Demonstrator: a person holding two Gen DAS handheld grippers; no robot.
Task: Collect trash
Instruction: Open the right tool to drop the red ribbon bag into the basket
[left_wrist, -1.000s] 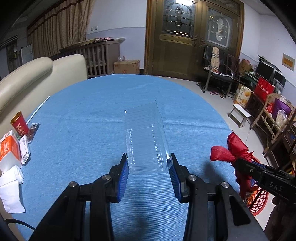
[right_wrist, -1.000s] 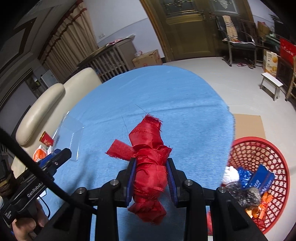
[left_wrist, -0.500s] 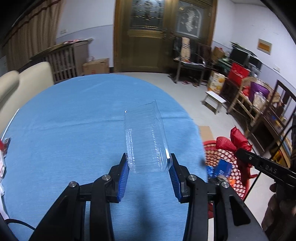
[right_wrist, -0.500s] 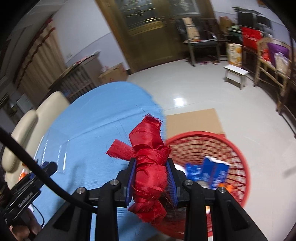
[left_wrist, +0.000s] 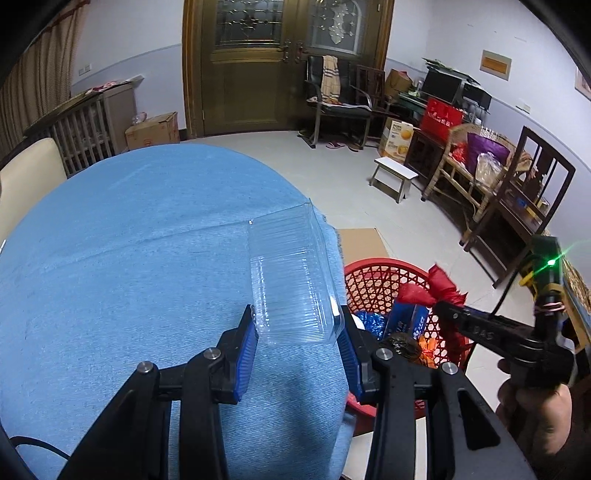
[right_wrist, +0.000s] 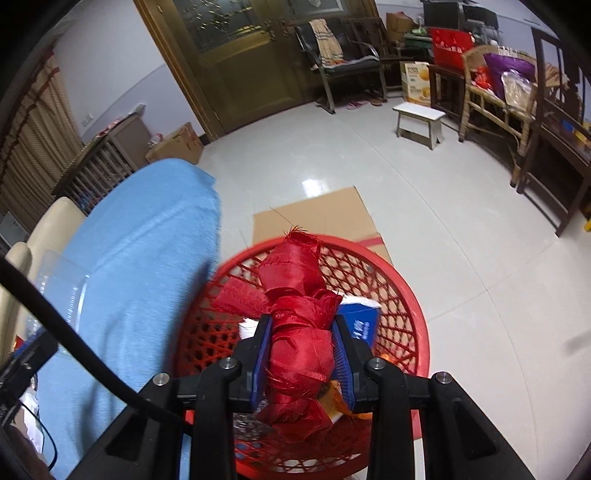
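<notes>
My left gripper (left_wrist: 297, 332) is shut on a clear plastic clamshell container (left_wrist: 291, 273), held above the right edge of the blue-clothed table (left_wrist: 129, 266). My right gripper (right_wrist: 301, 354) is shut on a knotted red cloth bundle (right_wrist: 299, 332), held directly over the red mesh trash basket (right_wrist: 399, 291). The basket (left_wrist: 373, 277) stands on the floor beside the table and holds a blue box (right_wrist: 360, 325) and other wrappers. In the left wrist view the right gripper (left_wrist: 448, 310) with the red cloth (left_wrist: 439, 288) hangs over the basket.
A flat cardboard sheet (right_wrist: 314, 218) lies on the floor behind the basket. A white stool (right_wrist: 419, 122), wooden chairs and shelves (left_wrist: 491, 192) stand at the right. A cream chair (left_wrist: 26, 177) is at the table's far left.
Both grippers swung right, away from the table top. The right gripper with the red cloth now hangs over the basket; the left gripper with the container reached the table's right edge.
</notes>
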